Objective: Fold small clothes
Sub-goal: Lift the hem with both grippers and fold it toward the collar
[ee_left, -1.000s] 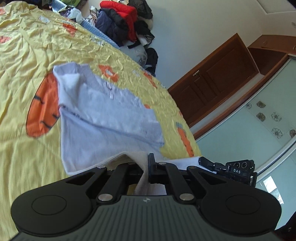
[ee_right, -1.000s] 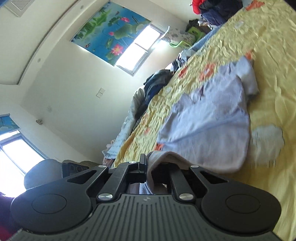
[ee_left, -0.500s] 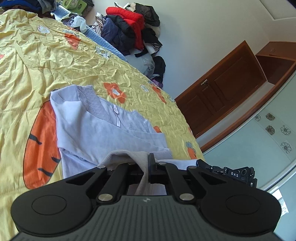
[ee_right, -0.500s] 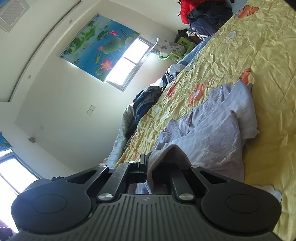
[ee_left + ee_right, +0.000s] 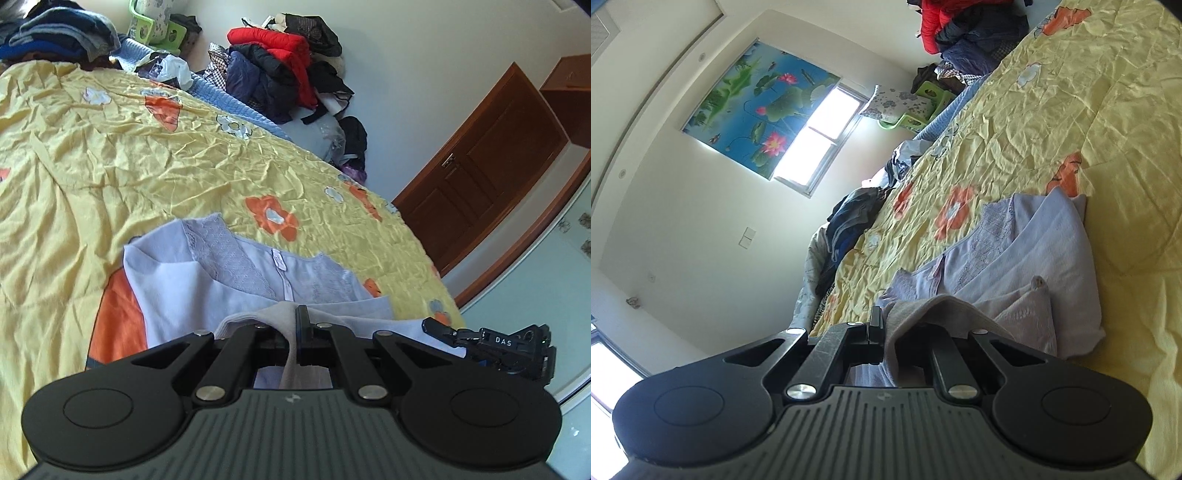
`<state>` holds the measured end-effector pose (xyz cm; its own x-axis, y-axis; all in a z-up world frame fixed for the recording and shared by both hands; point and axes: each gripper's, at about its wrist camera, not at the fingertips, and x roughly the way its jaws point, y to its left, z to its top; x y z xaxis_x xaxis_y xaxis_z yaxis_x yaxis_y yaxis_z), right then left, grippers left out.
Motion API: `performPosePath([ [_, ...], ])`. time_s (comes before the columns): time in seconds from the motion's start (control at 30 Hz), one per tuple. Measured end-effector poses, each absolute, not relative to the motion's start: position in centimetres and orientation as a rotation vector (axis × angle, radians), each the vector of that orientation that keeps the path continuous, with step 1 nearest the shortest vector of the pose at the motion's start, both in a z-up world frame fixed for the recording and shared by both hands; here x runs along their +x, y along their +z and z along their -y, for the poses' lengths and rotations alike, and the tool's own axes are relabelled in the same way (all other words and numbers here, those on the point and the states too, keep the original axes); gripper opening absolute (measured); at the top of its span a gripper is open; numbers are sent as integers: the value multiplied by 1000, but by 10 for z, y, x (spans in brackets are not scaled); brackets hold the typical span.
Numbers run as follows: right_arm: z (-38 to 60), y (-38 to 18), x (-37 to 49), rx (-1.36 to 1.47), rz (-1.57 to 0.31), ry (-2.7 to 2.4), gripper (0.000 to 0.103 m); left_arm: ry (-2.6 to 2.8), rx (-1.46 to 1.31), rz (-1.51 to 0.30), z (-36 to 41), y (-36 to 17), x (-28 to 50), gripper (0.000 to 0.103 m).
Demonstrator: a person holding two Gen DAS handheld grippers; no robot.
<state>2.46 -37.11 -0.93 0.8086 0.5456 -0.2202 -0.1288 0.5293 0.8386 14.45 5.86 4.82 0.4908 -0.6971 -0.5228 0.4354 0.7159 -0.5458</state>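
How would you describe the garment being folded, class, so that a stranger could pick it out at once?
Find the yellow bedspread with orange flowers. On its near part lies a pale lilac top with a lace neckline, its hem pinched by both grippers. The clothes piled beyond the bed are dark or red.

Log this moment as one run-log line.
phase: mid-fold | left gripper: shut on top hem | right gripper: shut on top hem | top: neckline end on bedspread, near edge lifted
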Motion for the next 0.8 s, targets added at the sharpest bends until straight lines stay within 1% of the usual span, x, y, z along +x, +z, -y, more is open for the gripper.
performPosePath([
  [0.17,374,-20,43,954,-518,389,10,-689,-364,-797,-53,44,159,2],
  [0.5,379,-47,75,954,-604,320,11,-592,-281,-882,-29,17,187,2],
  [0.57,379,-49,78,949,-619,313,13,-575,-247,-894,-23,13,189,3],
  [0.73,375,-51,82,930,-643,299,15,-560,-205,-916,-15,8,191,3],
  [0.77,375,-51,82,930,-645,301,17,-562,-206,-923,-15,7,191,3],
  [0.8,374,-50,83,931,-648,303,20,-565,-211,-928,-15,6,190,3],
])
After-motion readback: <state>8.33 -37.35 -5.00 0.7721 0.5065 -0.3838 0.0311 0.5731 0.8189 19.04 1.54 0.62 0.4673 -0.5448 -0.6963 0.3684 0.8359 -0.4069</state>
